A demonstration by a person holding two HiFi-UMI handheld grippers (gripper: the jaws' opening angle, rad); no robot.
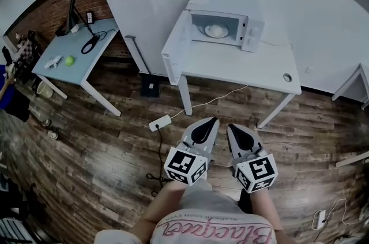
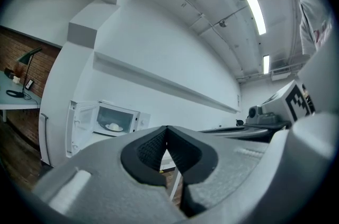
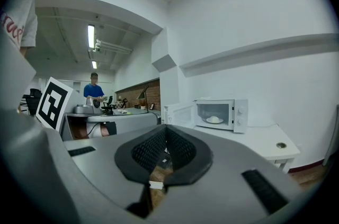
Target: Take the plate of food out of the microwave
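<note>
**A:** Step in hand, as we judge it: the approach. We stand on the wood floor point(image 1: 115, 145), well apart from the white table point(image 1: 230, 70) that carries the microwave point(image 1: 252, 34). Nothing of the task is reached yet.

**B:** Claw state?

**A:** The left gripper point(image 1: 212, 122) and right gripper point(image 1: 232, 128) are held out in front of us, side by side and roughly level. In each gripper view the pads meet at the tips with nothing between them. Both are closed and empty.

**B:** Where is the plate of food?

**A:** The plate of food point(image 3: 214, 119) sits inside the microwave cavity, with the door point(image 2: 80, 121) swung wide to the left.

**B:** What does it look like?

**A:** It is a pale, shallow plate with a rounded whitish mound on it — too small from here to say what the food is.

**B:** What does the next move call for?

**A:** Our judgement is to close the gap to the table, then part the jaws before entering the cavity. The rim looks thin and low, so a jaw should come in near level and take the near edge. The open door crowds the left side — we would mind it. The plate should stay flat on the way out, or the mound may slide.
</note>
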